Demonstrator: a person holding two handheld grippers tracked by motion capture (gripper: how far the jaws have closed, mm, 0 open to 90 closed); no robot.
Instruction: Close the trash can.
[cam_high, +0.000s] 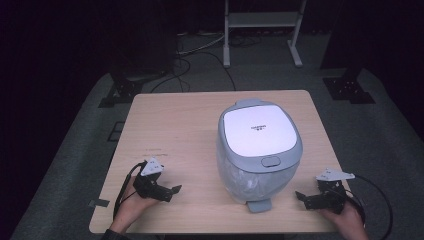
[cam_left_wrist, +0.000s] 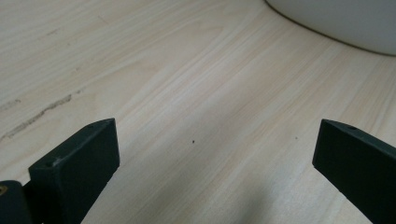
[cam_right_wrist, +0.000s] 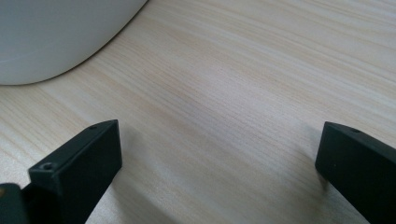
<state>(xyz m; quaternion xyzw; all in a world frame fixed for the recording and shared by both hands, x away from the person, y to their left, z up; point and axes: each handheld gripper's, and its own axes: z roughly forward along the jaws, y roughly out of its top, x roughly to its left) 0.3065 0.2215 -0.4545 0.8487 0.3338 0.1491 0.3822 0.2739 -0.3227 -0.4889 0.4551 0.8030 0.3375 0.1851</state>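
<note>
High view: a closed rice cooker (cam_high: 259, 150) is seen on the counter (cam_high: 175, 120), untouched, flanked by the left gripper (cam_high: 159, 187) and right gripper (cam_high: 320, 196).
Left gripper view: jaws are held apart over bare wood. Right gripper view: jaws likewise apart, empty; near counter edge is close, open room either side.

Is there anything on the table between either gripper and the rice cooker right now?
Nothing visible. The left gripper and right gripper flank the rice cooker, jaws open, with bare table between each and its body.
</note>
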